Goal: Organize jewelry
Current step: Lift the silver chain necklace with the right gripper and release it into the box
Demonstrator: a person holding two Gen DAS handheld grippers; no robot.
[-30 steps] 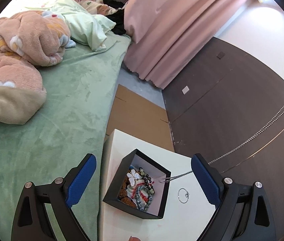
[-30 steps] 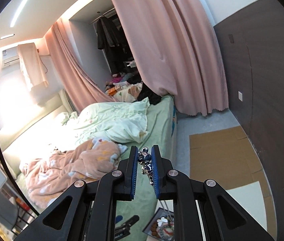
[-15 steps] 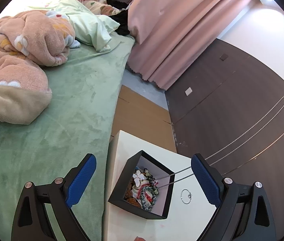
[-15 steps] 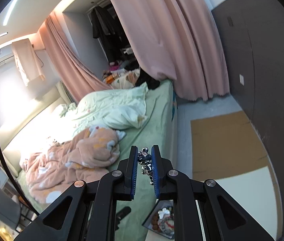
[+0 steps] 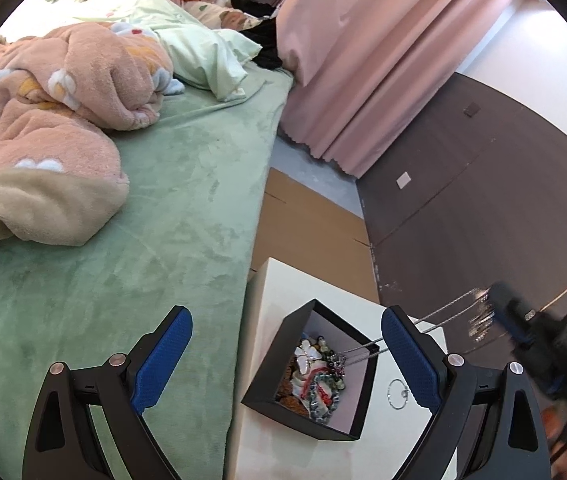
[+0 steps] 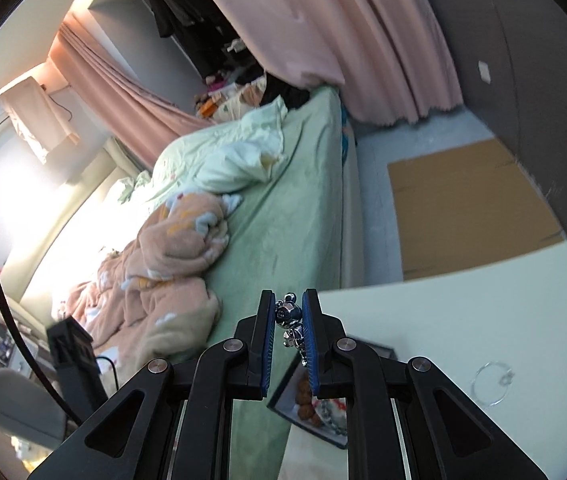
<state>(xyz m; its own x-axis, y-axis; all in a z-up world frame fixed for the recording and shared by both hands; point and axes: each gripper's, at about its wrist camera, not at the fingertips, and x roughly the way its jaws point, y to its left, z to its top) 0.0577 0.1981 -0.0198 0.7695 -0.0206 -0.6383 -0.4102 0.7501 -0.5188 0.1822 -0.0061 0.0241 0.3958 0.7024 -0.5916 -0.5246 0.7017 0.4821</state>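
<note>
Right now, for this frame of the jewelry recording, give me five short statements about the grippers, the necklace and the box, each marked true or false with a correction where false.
1. The right gripper is clamped on a silver bear-shaped pendant. True.
2. The left gripper holds the necklace chain. False: its jaws stand wide open with nothing between the pads.
3. The black box is empty. False: bracelets and beads lie in it.
4. A thin ring lies on the white table, outside the box. True.
5. The chain runs from the box toward the right gripper. True.
</note>
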